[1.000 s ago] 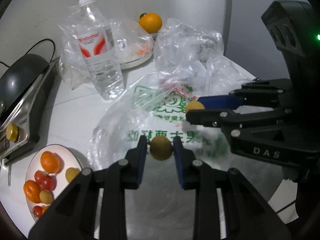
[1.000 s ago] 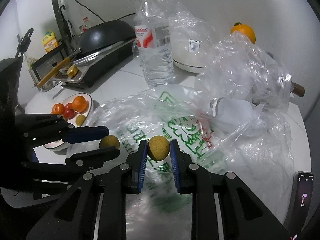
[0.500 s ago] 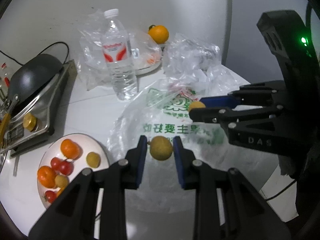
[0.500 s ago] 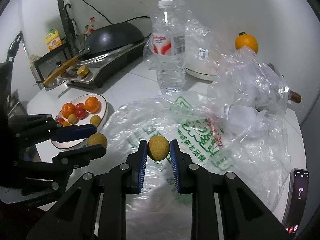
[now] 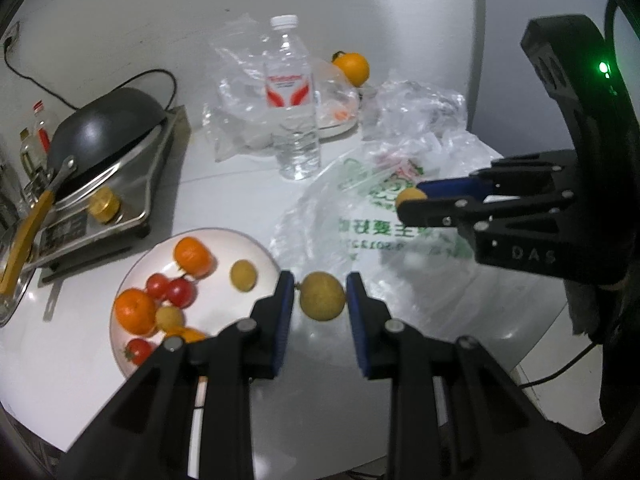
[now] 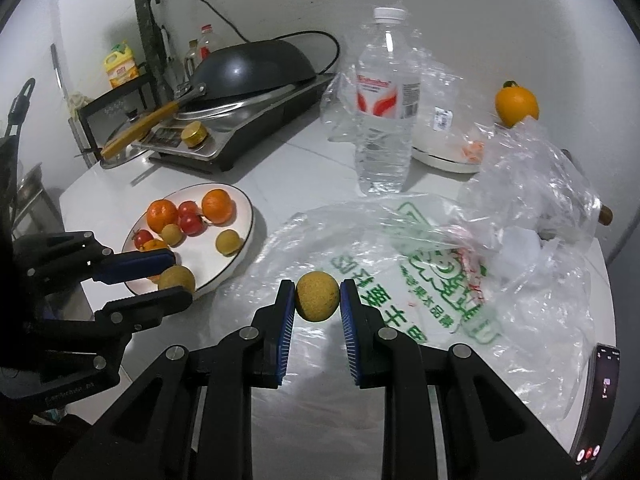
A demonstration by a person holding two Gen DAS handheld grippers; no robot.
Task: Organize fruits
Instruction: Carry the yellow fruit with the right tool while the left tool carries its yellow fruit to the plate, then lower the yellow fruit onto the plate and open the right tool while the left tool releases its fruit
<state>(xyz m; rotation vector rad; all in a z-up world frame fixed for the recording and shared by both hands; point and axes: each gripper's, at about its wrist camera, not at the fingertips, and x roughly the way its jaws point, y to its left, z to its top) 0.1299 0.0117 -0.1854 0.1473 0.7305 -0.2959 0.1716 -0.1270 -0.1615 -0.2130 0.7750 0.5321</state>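
Left wrist view: left gripper (image 5: 320, 300), jaws clamped on a yellow-brown fruit (image 5: 322, 297) at lower centre, just right of the white plate (image 5: 132, 276) of fruit at lower left. Right wrist view: right gripper (image 6: 317, 300), jaws clamped on a second round fruit (image 6: 317, 297) at centre, over the printed plastic bag (image 6: 420, 280); water bottle (image 6: 384, 108) stands upper centre.

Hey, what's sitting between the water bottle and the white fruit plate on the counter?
Nothing: in the right wrist view, only bare white counter separates the water bottle from the white plate. The printed plastic bag lies off to the side.
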